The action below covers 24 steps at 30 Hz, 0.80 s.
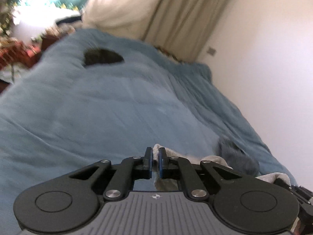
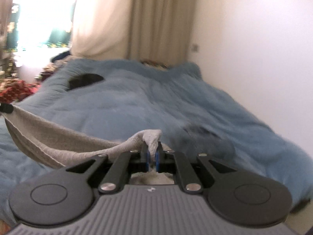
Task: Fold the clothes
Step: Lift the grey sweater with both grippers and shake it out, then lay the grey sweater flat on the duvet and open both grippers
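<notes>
A light grey knit garment [image 2: 45, 137] hangs stretched between both grippers above a blue bedspread [image 2: 137, 101]. My right gripper [image 2: 152, 152] is shut on a bunched corner of it, and the fabric sags in a band away to the left edge of the right wrist view. My left gripper [image 1: 155, 157] is shut on another corner of the grey garment [image 1: 156, 149], with more of the cloth trailing to the right behind the fingers. A small blue-grey fuzzy garment [image 1: 237, 154] lies on the bed just right of the left gripper, also seen as the fuzzy garment [image 2: 205, 139].
The blue bedspread [image 1: 117, 101] covers the whole bed. A dark garment [image 1: 102, 56] lies far back on the left. Beige curtains [image 1: 176, 13] hang behind the bed, a white wall [image 1: 264, 58] runs along its right side, and red clutter [image 1: 17, 52] sits at the left.
</notes>
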{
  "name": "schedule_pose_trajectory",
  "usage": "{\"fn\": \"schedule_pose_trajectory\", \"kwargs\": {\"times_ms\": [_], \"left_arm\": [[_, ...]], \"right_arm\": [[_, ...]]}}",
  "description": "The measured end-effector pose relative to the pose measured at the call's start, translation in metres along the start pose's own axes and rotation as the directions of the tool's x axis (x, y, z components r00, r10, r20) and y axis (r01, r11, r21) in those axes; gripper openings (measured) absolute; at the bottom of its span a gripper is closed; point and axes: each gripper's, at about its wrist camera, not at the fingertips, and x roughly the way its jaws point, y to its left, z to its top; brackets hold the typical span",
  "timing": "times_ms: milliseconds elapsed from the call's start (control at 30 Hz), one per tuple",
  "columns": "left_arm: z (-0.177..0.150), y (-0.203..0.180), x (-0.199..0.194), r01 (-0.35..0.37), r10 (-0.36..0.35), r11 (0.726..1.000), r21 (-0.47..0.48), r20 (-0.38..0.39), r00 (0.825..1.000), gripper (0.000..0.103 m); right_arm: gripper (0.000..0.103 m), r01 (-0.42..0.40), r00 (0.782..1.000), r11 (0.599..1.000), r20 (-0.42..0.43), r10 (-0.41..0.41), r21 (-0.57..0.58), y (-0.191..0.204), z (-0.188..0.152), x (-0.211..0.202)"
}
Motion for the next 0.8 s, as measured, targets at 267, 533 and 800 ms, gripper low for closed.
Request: {"fn": "schedule_pose_trajectory", "kwargs": {"times_ms": [267,533,800], "left_arm": [[0.054,0.033,-0.068,-0.146,0.151,0.988,-0.044,0.134,0.979,0.006],[0.134,0.069,-0.058,-0.229,0.247,0.963,-0.141,0.133,0.96,0.006],[0.22,0.062,-0.022,-0.299,0.323,0.943,-0.15,0.175,0.93,0.006]], "right_arm": [[0.006,-0.123,0.99,0.99,0.067,0.127,-0.063,0.059,0.085,-0.011],[0.006,-0.169,0.983,0.982,0.06,0.174,-0.082,0.091,0.176,0.036],[0.006,-0.118,0.989,0.991,0.087,0.123,-0.061,0.105,0.273,0.133]]}}
